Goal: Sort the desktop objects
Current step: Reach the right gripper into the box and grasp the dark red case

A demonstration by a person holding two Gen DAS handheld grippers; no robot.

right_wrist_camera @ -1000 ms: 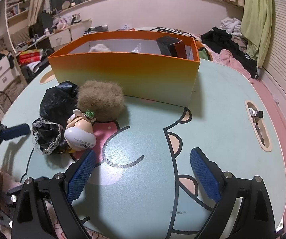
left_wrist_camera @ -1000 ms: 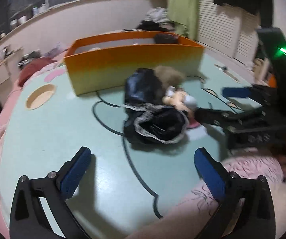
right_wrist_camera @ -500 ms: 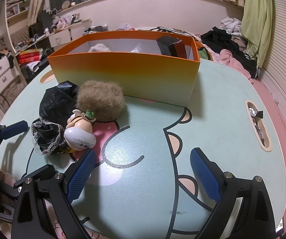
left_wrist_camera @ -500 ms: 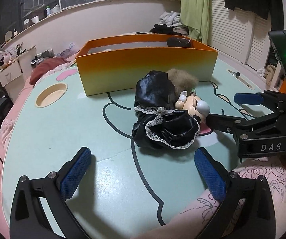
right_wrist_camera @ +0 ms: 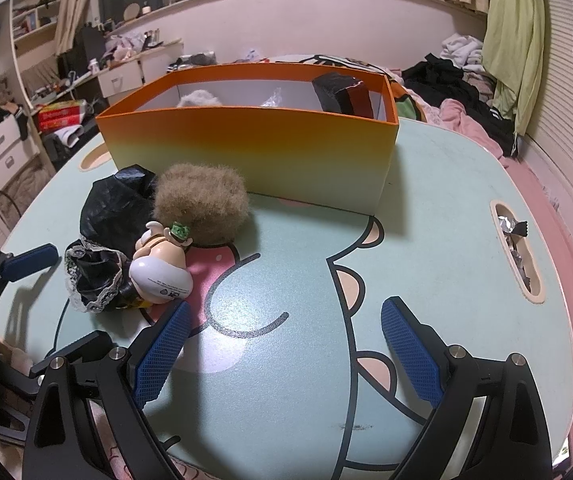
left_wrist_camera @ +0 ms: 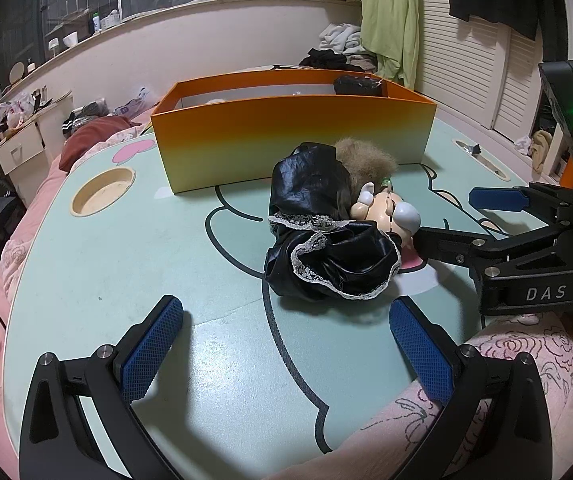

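The mint cartoon-print table (right_wrist_camera: 446, 208) fills the frame. The orange storage box (right_wrist_camera: 254, 152), upper centre, already holds a few items, among them a black object at its right end; I take it as the sort target. The unsorted cluster sits left of centre in the right wrist view, just in front of the box: black lace-trimmed garment (left_wrist_camera: 326, 236), tan fuzzy pompom (right_wrist_camera: 200, 210), cartoon figurine (right_wrist_camera: 162, 266), all touching. Left gripper (left_wrist_camera: 286, 344): spread wide, empty, low in its own frame, garment ahead between the fingers but not reached. Right gripper (right_wrist_camera: 282, 344): also spread wide, empty, figurine just beyond its left fingertip. Risks, my judgement: both grippers converge on one pile and could collide. The slick garment lies partly under the figurine, so pulling it could tip or roll the figurine away. The pompom is soft and rests against the box wall; a shallow pinch may slip. The figurine is rounded and glossy, so an off-centre grip could squirt it out.
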